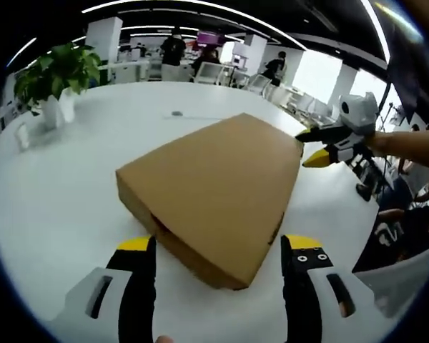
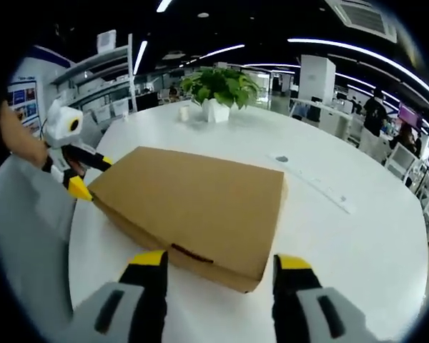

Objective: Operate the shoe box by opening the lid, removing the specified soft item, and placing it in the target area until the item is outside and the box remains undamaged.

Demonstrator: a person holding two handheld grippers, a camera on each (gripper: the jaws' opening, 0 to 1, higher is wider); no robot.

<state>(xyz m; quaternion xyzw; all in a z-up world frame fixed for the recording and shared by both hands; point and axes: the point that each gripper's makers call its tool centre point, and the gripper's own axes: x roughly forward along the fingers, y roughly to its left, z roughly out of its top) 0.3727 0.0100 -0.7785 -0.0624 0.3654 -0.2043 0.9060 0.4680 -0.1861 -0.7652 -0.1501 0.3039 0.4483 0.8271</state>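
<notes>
Left gripper [image 1: 218, 246] fingers spread wide, empty, flanking the near corner of the shoe box [image 1: 214, 189]. Box lies flat, lid closed, on the white worktop [image 1: 71, 207], long axis running toward the right gripper [image 2: 218, 264], equally spread, holding nothing.

**Matt cardboard on a glossy white tabletop**

The shoe box [image 1: 214, 193] looks like plain brown cardboard, matt and smooth. The tabletop [image 1: 71, 207] is white, smooth and faintly glossy, catching ceiling light. The left gripper [image 1: 218, 246] and right gripper [image 2: 218, 263] show black and yellow plastic jaws with grey plastic housings.
</notes>
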